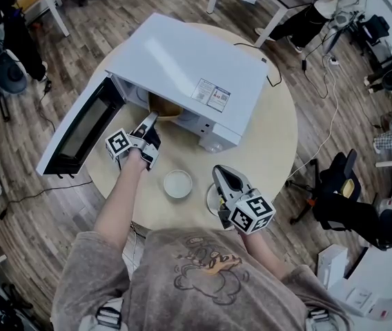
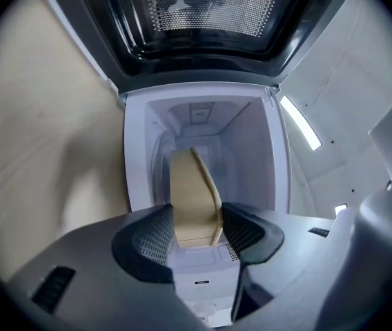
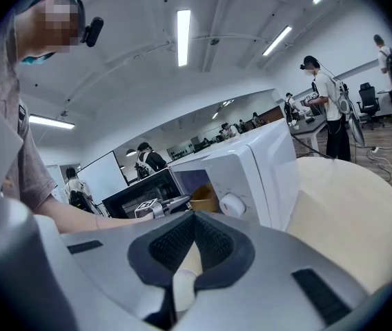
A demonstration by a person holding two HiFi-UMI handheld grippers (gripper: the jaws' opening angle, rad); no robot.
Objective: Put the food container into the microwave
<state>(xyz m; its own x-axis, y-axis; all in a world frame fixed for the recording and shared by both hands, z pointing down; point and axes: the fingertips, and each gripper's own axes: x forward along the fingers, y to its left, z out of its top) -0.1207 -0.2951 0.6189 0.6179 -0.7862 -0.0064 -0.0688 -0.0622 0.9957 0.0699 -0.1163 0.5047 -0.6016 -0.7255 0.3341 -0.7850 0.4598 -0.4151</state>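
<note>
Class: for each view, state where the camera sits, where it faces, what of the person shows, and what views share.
Head view: on the person's head, facing steeply down at the microwave on the table; arms, shirt show.
Left gripper view: on the left tongs, facing into the microwave; tongs grip the container.
Right gripper view: on the right tongs, facing across the table; left arm shows.
Shared: microwave, container.

Bright, even light from ceiling strips (image 3: 184, 36); heavy fisheye bending, dark corners, soft foreground blur.
</note>
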